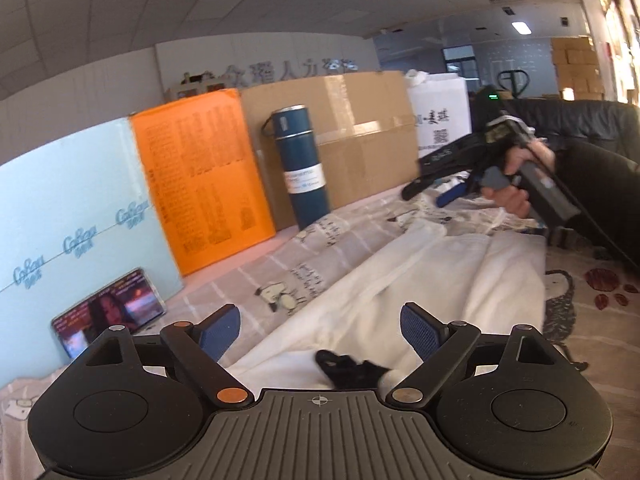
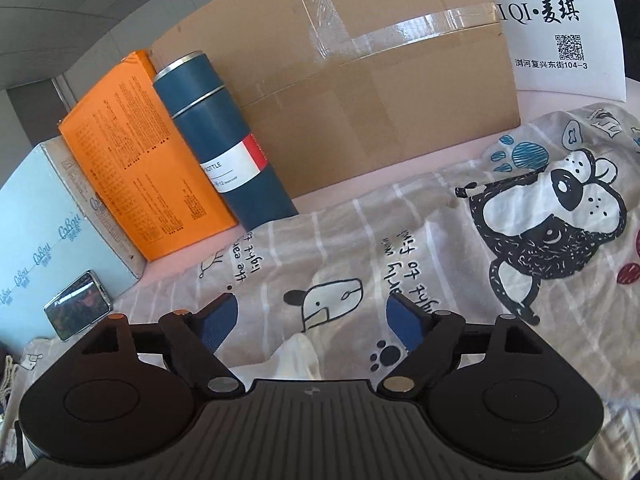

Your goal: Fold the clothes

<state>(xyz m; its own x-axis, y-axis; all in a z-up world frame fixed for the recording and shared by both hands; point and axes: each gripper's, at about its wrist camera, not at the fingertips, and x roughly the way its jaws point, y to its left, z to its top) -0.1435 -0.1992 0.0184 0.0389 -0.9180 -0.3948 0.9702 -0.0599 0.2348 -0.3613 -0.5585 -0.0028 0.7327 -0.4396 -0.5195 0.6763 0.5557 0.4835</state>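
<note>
You are holding your left gripper [image 1: 320,330] low over a white garment [image 1: 400,280] that is lying stretched across the cartoon-print sheet [image 1: 304,248], with the blue-padded fingers [image 1: 418,330] standing wide apart and clamping nothing. Your right gripper [image 2: 310,322] is hovering at the garment's far end, where only a white corner [image 2: 296,354] is showing between its fingers, which are also spread apart and empty. Behind the sheet, a blue bottle [image 1: 300,168] is standing against a cardboard box [image 1: 360,132], beside an orange box [image 1: 200,176].
</note>
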